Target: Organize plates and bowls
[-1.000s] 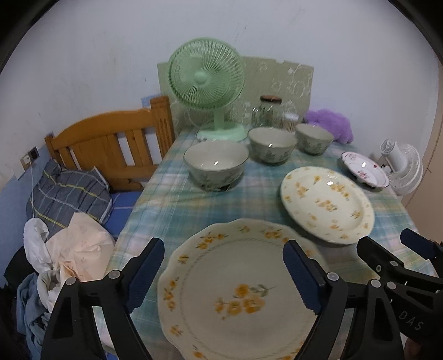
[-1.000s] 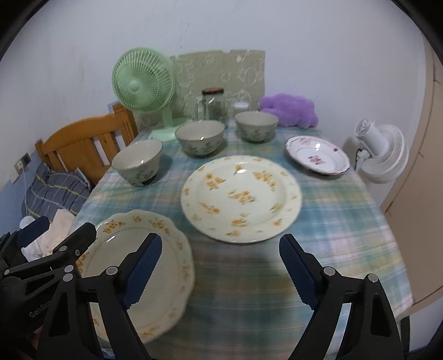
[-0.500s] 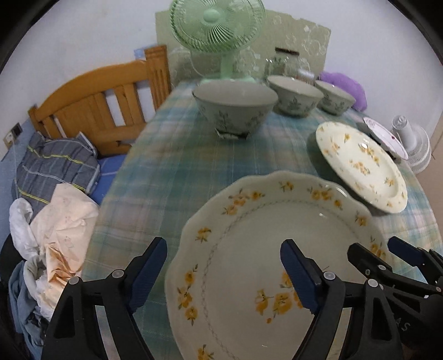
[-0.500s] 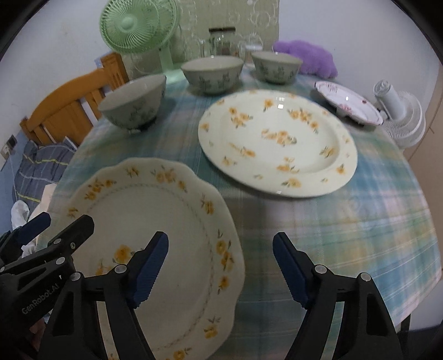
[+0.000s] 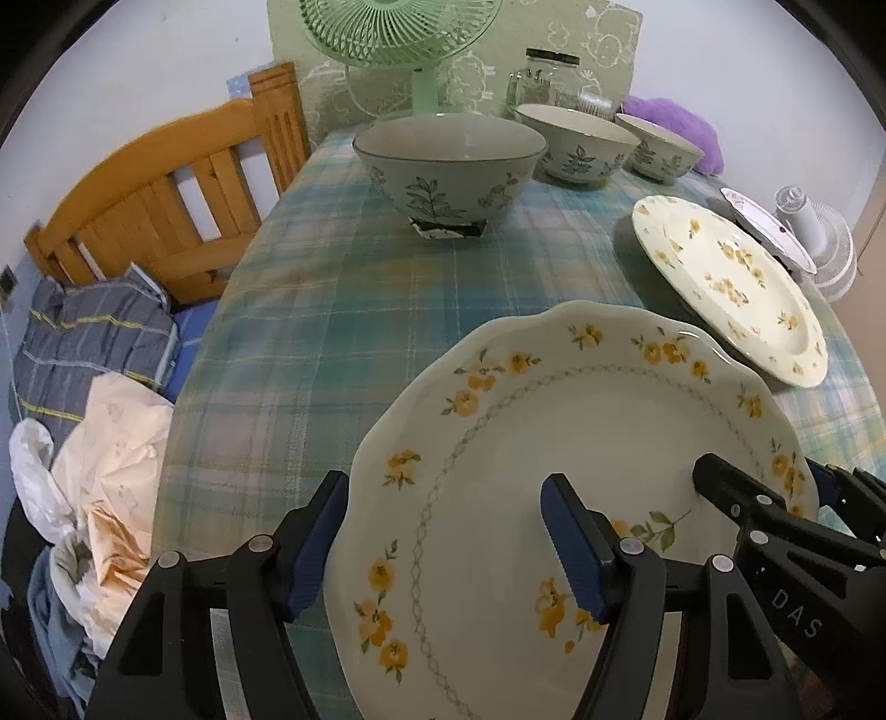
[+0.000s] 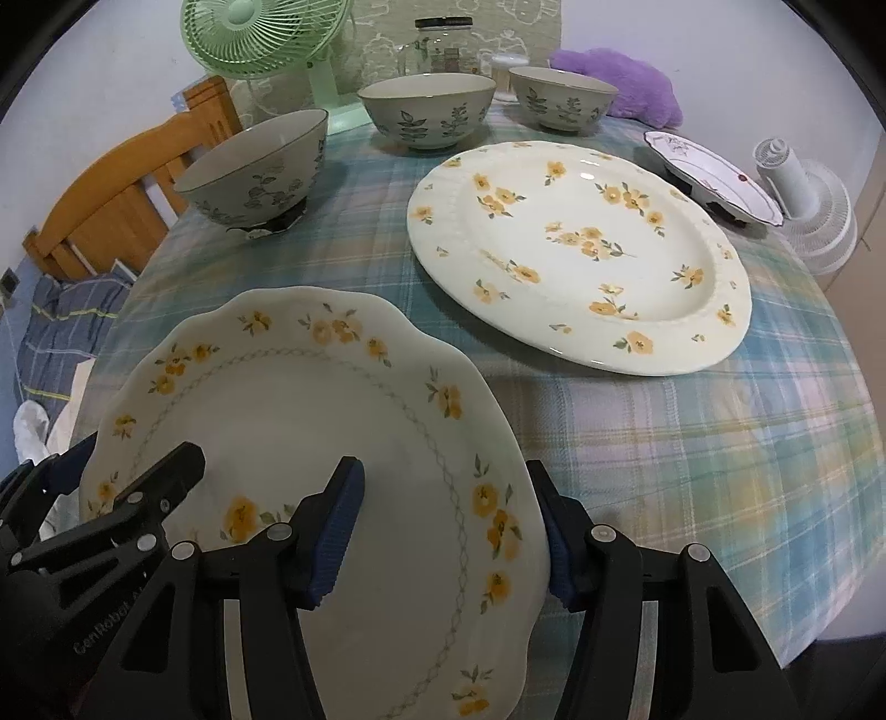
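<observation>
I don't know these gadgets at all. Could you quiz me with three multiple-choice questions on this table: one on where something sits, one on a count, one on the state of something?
1. Where is the green fan?
A. At the far edge of the table, behind the bowls
B. On the floor
C. On the scalloped plate

2. How many leaf-patterned bowls are on the table?
A. One
B. Three
C. Five

3. How does the scalloped plate stand with the two hand-held grippers?
A. Each straddles a side of its rim
B. It is lifted high above the table
C. It is stacked on the round plate

Answers:
1. A: the fan stands behind the row of bowls.
2. B: left bowl, middle bowl, right bowl.
3. A: left hand-held gripper and right hand-held gripper, jaws just closing, have the rim between their fingers.
</observation>
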`<state>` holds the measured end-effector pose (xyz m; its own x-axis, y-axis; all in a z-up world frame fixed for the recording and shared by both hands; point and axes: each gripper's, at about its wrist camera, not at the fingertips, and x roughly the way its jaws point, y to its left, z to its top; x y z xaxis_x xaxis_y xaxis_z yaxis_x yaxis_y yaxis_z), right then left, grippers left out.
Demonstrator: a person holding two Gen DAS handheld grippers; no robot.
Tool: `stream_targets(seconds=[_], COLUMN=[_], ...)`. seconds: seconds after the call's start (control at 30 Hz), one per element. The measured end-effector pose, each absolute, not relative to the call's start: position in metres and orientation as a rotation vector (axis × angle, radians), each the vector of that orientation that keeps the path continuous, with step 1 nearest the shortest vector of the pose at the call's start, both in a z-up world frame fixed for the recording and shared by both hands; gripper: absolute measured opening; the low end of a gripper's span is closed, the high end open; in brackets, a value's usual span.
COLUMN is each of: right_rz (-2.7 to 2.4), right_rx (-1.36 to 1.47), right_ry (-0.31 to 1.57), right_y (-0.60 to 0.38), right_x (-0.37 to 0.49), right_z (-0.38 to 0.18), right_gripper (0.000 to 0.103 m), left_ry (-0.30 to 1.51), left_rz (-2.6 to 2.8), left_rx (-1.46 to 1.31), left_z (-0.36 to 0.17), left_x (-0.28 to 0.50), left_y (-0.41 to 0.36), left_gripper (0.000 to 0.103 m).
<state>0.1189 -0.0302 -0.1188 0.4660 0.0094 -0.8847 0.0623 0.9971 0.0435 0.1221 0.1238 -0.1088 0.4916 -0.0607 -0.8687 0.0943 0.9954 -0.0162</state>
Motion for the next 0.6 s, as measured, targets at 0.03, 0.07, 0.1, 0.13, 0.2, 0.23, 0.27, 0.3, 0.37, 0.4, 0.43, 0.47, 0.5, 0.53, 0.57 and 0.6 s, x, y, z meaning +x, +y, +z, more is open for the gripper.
stream_targets(seconds=[0.03, 0.07, 0.1, 0.13, 0.2, 0.23, 0.27, 0.3, 0.37, 0.4, 0.43, 0.47, 0.5, 0.53, 0.57, 0.6], right_rz=[-0.036, -0.042, -0.048, -0.054, -0.067, -0.072, -0.080, -0.088, -0.101, -0.109, -0.115, -0.125, -0.135, -0.142, -0.153, -0.163], right_rx=[0.072, 0.066, 0.061, 0.055, 0.056, 0.059, 0.065, 0.067, 0.073, 0.078, 0.081, 0.083, 0.086, 0.089, 0.095, 0.103], right_ry=[1.088, 1.091, 1.094, 1.094, 1.096, 1.097, 1.100, 1.103, 1.108, 1.108, 1.105, 1.099, 1.094, 1.088, 1.079, 1.071], right_y=[-0.029, -0.028, -0.028, -0.027, -0.029, -0.030, -0.032, -0.033, -0.036, -0.039, -0.040, -0.043, -0.046, -0.048, -0.052, -0.057], right_x=[0.119, 0.119, 0.119, 0.120, 0.119, 0.119, 0.119, 0.119, 0.119, 0.119, 0.118, 0.117, 0.116, 0.115, 0.114, 0.112], right_z=[-0.118, -0.116, -0.114, -0.112, -0.106, -0.103, -0.100, -0.097, -0.092, -0.090, -0.088, -0.085, -0.082, -0.080, -0.078, -0.076], right_gripper=[0.061, 0.061, 0.061, 0.061, 0.062, 0.061, 0.061, 0.061, 0.061, 0.061, 0.061, 0.061, 0.061, 0.061, 0.061, 0.061], left_ry=[1.066, 1.075, 1.084, 1.086, 1.082, 1.080, 1.079, 1.075, 1.063, 1.058, 1.054, 1.050, 1.042, 1.035, 1.029, 1.024], left_rz=[-0.098, -0.102, -0.108, -0.116, -0.129, -0.137, -0.143, -0.150, -0.166, -0.173, -0.185, -0.192, -0.203, -0.214, -0.223, -0.234], left_rx=[0.038, 0.039, 0.039, 0.039, 0.043, 0.044, 0.044, 0.047, 0.052, 0.055, 0.058, 0.061, 0.067, 0.074, 0.080, 0.088], left_z=[-0.109, -0.108, -0.107, -0.104, -0.097, -0.094, -0.092, -0.088, -0.082, -0.079, -0.077, -0.075, -0.073, -0.071, -0.070, -0.069], left_x=[0.123, 0.124, 0.124, 0.124, 0.124, 0.124, 0.124, 0.125, 0.127, 0.128, 0.129, 0.129, 0.130, 0.131, 0.131, 0.131], left_y=[0.123, 0.124, 0.123, 0.122, 0.120, 0.119, 0.118, 0.117, 0.113, 0.111, 0.108, 0.105, 0.101, 0.097, 0.094, 0.089], left_gripper=[0.071, 0.071, 0.071, 0.071, 0.071, 0.071, 0.071, 0.071, 0.071, 0.071, 0.071, 0.071, 0.071, 0.071, 0.071, 0.071])
